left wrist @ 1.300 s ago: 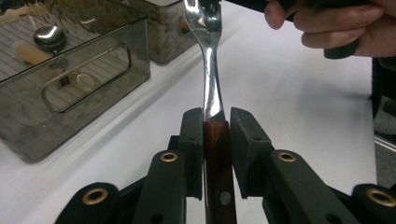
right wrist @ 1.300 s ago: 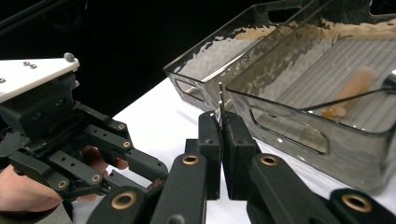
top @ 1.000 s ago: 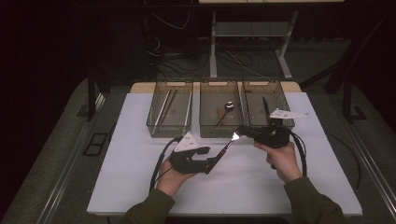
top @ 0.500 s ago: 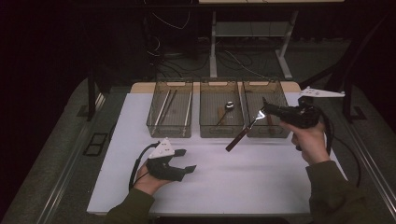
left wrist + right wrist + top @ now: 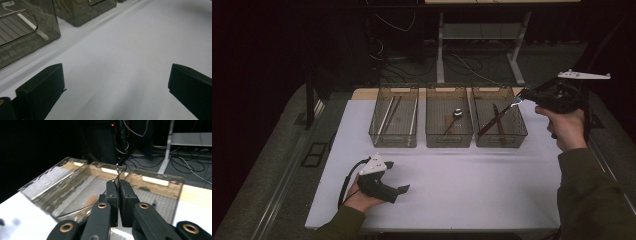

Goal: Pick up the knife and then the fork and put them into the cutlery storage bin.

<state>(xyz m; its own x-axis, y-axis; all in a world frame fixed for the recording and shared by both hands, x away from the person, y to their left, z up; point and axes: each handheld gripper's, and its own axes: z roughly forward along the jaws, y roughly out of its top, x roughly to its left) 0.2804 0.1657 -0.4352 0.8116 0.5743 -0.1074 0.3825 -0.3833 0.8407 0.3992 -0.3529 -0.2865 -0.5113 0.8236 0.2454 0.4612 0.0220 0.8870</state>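
A white surface (image 5: 472, 190) carries three clear bins in a row at twelve o'clock. At two o'clock, the right tongs (image 5: 518, 100) are clamped shut on the metal end of a knife (image 5: 492, 120), which slants down over the right bin (image 5: 517, 131). To do this well, the handle should be lowered lengthwise beside the utensil already inside before release. At seven o'clock, the left tongs (image 5: 404, 189), whose jaws have just been opening, gape wide and empty above the surface.

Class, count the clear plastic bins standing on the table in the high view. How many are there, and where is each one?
3. They stand in a row at the table's far edge: the left bin, the middle bin, and the right bin. None seems hidden.
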